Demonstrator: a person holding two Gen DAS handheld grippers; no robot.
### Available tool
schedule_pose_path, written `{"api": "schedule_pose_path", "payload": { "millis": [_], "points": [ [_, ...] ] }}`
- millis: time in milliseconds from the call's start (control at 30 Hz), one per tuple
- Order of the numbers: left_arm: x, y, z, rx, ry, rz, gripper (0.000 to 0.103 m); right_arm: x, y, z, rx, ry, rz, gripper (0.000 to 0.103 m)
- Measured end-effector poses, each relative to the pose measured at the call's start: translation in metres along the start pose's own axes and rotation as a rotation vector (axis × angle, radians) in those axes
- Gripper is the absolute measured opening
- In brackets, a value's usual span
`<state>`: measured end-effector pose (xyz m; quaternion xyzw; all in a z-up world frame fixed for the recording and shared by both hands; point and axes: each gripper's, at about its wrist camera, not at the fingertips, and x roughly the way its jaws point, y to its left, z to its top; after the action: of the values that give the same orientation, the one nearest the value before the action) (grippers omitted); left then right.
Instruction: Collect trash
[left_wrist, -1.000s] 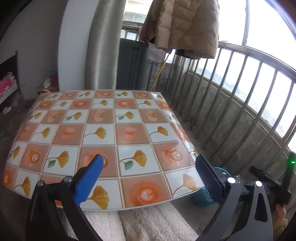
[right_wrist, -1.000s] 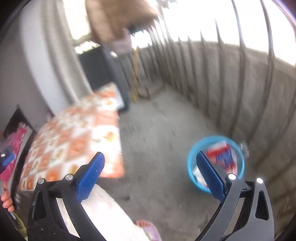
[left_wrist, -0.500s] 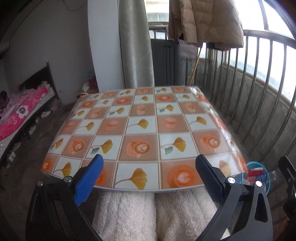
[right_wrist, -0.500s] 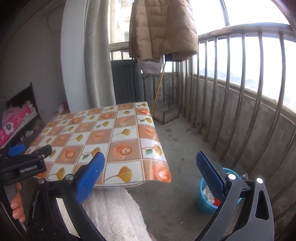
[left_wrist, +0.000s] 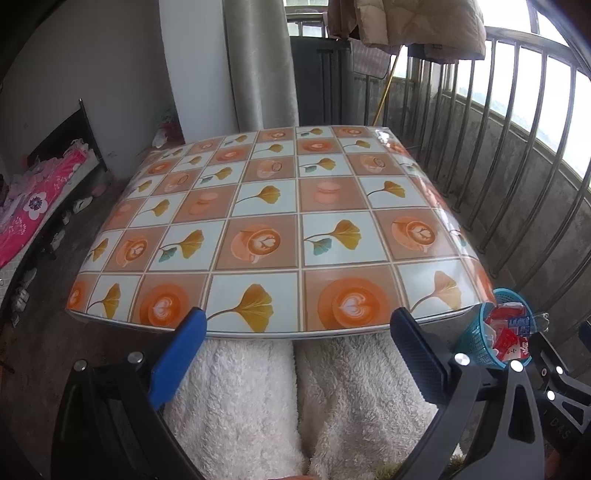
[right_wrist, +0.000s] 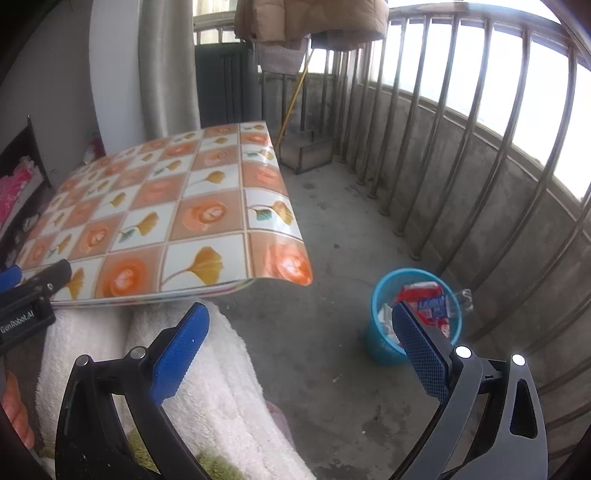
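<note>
Trash (right_wrist: 430, 308) fills the upright blue basket (right_wrist: 380, 334).

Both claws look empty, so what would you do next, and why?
Probably nothing more than resting: the tablecloth shows no trash, the blue basket on the floor already holds wrappers, and left gripper and right gripper have open, empty jaws.

You face a table (left_wrist: 266, 221) under a glossy, smooth plastic cover that catches glare. Your knees wear fluffy white fleece (left_wrist: 332, 406). The bin (right_wrist: 376, 339) is blue plastic, holding shiny printed wrappers (right_wrist: 428, 306). The floor (right_wrist: 332, 229) is rough, stained concrete; the railing bars (right_wrist: 436, 122) are smooth metal. Your finger pads (right_wrist: 181, 350) are textured blue rubber.
</note>
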<state>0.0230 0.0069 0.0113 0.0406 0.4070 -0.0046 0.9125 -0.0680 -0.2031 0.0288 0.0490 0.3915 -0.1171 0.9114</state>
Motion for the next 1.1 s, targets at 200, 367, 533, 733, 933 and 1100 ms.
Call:
{"api": "schedule_pose_path", "payload": {
  "millis": [200, 367, 533, 733, 933, 1100],
  "points": [
    [0.012, 0.000, 0.000, -0.011, 0.059, 0.025, 0.097, 0.005, -0.001, -0.007, -0.008, 0.032, -0.015, 0.095],
    [0.013, 0.000, 0.000, -0.005, 0.061, 0.022, 0.097, 0.008, -0.002, -0.007, -0.005, 0.046, -0.020, 0.095],
    [0.013, 0.001, 0.001, -0.006, 0.060, 0.025, 0.097, 0.008, -0.003, -0.005, -0.004, 0.049, -0.018, 0.095],
    [0.013, 0.001, 0.001, -0.007, 0.061, 0.026, 0.097, 0.008, -0.003, -0.005, -0.006, 0.052, -0.020, 0.095],
    [0.012, 0.002, 0.001, -0.009, 0.064, 0.025, 0.097, 0.008, -0.003, -0.006, -0.006, 0.055, -0.019, 0.095],
    [0.012, 0.003, 0.002, -0.010, 0.064, 0.023, 0.098, 0.007, -0.005, -0.007, -0.003, 0.056, -0.022, 0.095]
  ]
}}
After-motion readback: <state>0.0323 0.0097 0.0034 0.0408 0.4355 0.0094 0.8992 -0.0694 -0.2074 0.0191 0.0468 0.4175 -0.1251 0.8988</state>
